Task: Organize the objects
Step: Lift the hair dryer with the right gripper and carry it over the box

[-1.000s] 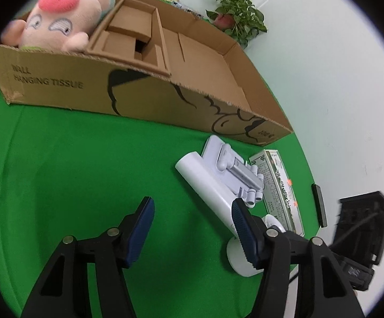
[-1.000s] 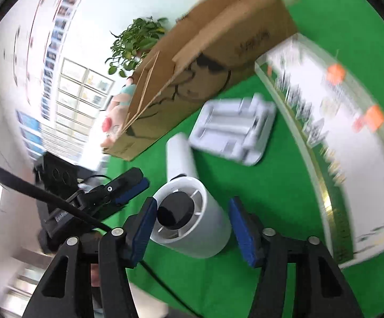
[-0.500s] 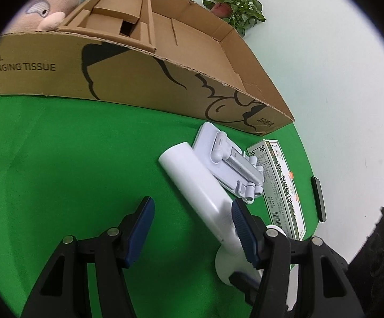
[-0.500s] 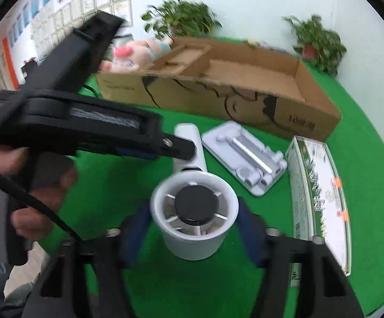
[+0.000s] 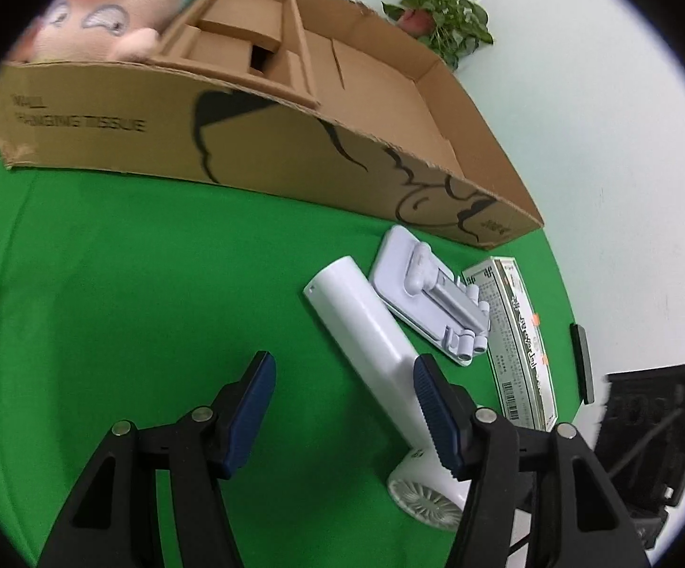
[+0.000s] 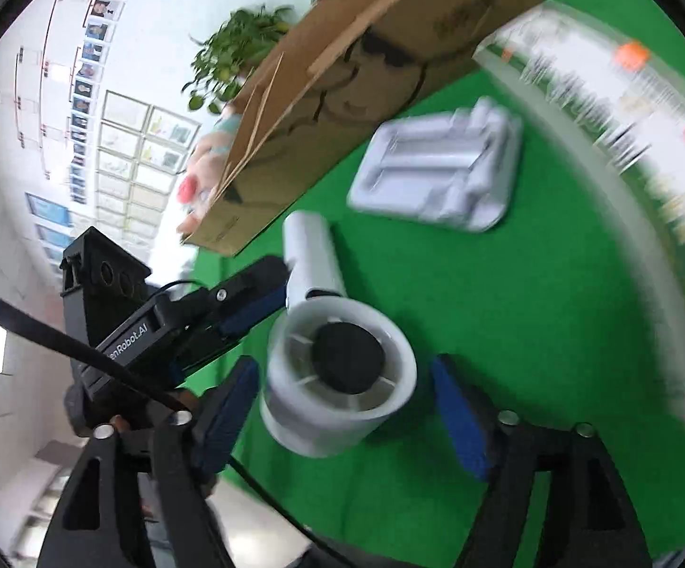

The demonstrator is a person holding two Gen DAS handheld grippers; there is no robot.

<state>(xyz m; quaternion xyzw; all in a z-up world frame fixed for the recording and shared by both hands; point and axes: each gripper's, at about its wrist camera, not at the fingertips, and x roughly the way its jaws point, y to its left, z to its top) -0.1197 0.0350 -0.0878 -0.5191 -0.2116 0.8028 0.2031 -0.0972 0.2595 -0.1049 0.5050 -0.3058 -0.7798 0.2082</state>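
Through the left wrist view I see the white hair dryer [image 5: 366, 336] lying on the green worktop [image 5: 129, 284], handle toward the cardboard box [image 5: 257, 151] and its round head near my camera. My left gripper [image 5: 342, 407] has its jaws about half open with only cloth between them; the dryer's handle passes just outside the right-hand pad, and I cannot tell whether it touches it. The risk I judge here is nudging: if I close or shift sideways, that pad could push the handle into the folded white stand [image 5: 427, 298] lying just beside it, which in turn sits against the long printed carton [image 5: 517, 336]. A pink plush pig [image 5: 115, 14] already rests in the box's far end.

From the right wrist view, much blurred, the dryer's round head [image 6: 338, 364] sits between the jaws of my right gripper [image 6: 342, 407], which are opening; both blue pads stand clear of it, so nothing is held. My worry is that the head, being round and smooth, rolls or slides on the cloth. The left gripper [image 6: 248, 303] is crowded against the handle from the left of this picture, so the two tools could also knock together if either swings.
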